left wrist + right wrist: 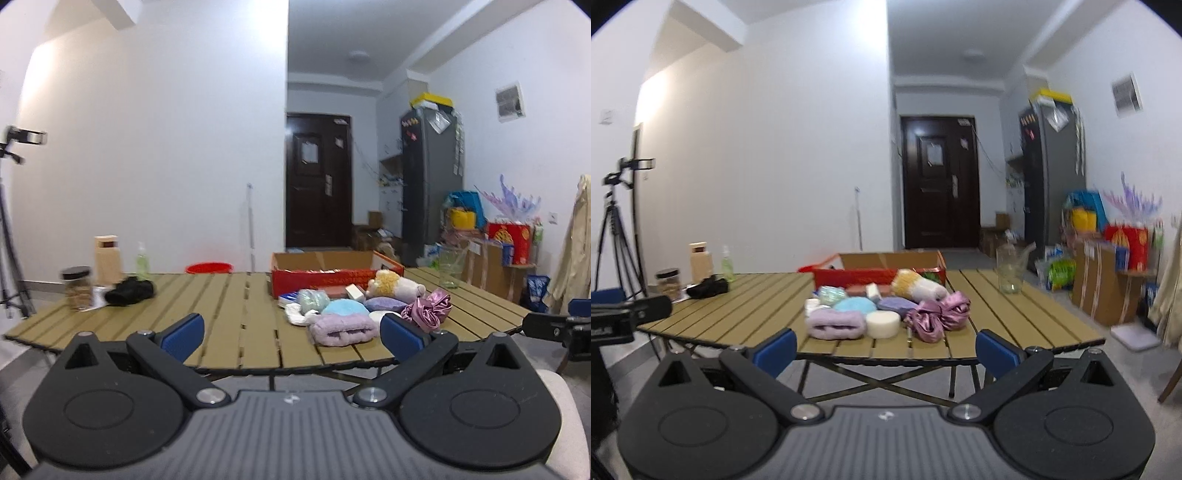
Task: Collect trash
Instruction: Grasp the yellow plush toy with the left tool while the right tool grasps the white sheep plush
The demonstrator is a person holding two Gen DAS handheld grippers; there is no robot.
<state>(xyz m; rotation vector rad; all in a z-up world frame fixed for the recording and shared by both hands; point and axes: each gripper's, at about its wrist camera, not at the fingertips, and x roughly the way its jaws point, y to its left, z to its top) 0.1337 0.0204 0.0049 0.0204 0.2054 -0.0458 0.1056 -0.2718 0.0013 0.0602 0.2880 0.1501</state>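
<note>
A pile of soft items lies on the slatted table [221,314]: a lilac rolled cloth [341,329], a light blue pad [343,307], a pink satin scrunchie [428,309], a plush toy [395,284]. The right wrist view shows the same lilac cloth [834,323], a white round puck [882,324], the scrunchie [938,314] and the table [738,314]. A red cardboard box [325,271] stands open behind the pile. My left gripper [291,334] is open and empty at the near edge. My right gripper [886,349] is open and empty, short of the table.
At the table's left stand a dark-lidded jar [77,288], a beige box [107,260], a green bottle [142,260] and a black bundle [129,291]. A glass jug [1010,271] stands at the right. A tripod [617,236] is left, cluttered boxes [1108,280] right.
</note>
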